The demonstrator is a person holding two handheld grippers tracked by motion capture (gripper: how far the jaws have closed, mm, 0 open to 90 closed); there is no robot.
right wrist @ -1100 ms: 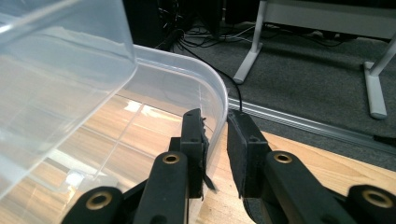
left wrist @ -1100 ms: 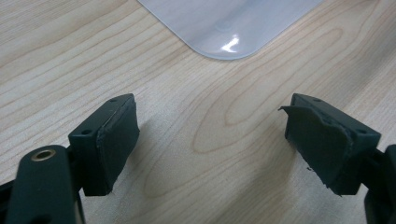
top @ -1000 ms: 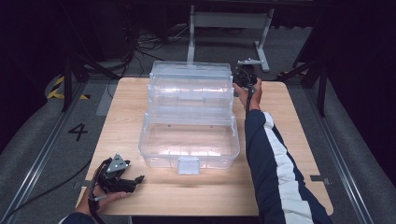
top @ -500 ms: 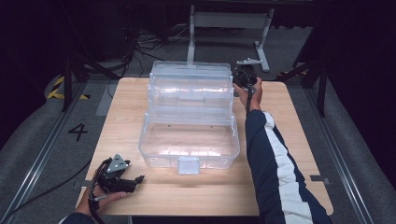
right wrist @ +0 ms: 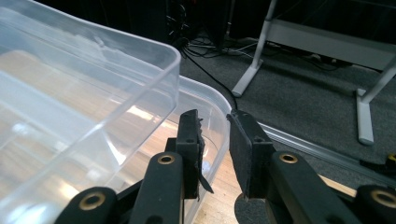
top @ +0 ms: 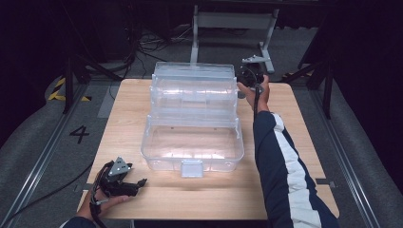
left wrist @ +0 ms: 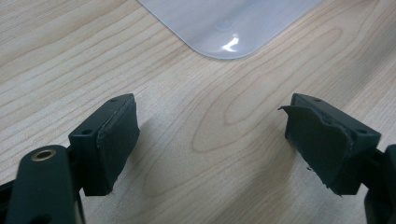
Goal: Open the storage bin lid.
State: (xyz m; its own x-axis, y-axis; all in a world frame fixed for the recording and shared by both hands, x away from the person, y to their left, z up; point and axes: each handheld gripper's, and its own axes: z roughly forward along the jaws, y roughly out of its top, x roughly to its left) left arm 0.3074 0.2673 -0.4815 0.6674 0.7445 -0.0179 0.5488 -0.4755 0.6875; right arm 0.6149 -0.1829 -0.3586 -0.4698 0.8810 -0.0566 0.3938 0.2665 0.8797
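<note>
A clear plastic box (top: 190, 159) stands open in the middle of the wooden table (top: 294, 142), its lid (top: 195, 88) raised at the back. My right gripper (top: 243, 78) is at the lid's far right corner. In the right gripper view its jaws (right wrist: 215, 135) stand narrowly apart with the lid's clear rim (right wrist: 205, 100) running between them. My left gripper (top: 138, 184) lies on the table at the front left, apart from the box. Its jaws (left wrist: 210, 135) are wide open over bare wood, with a corner of the box (left wrist: 229, 23) ahead of them.
A small latch tab (top: 192, 167) sticks out of the box's front wall. A metal stand (top: 233, 21) and cables sit on the dark floor beyond the table's far edge. A rail (top: 351, 175) runs along the table's right side.
</note>
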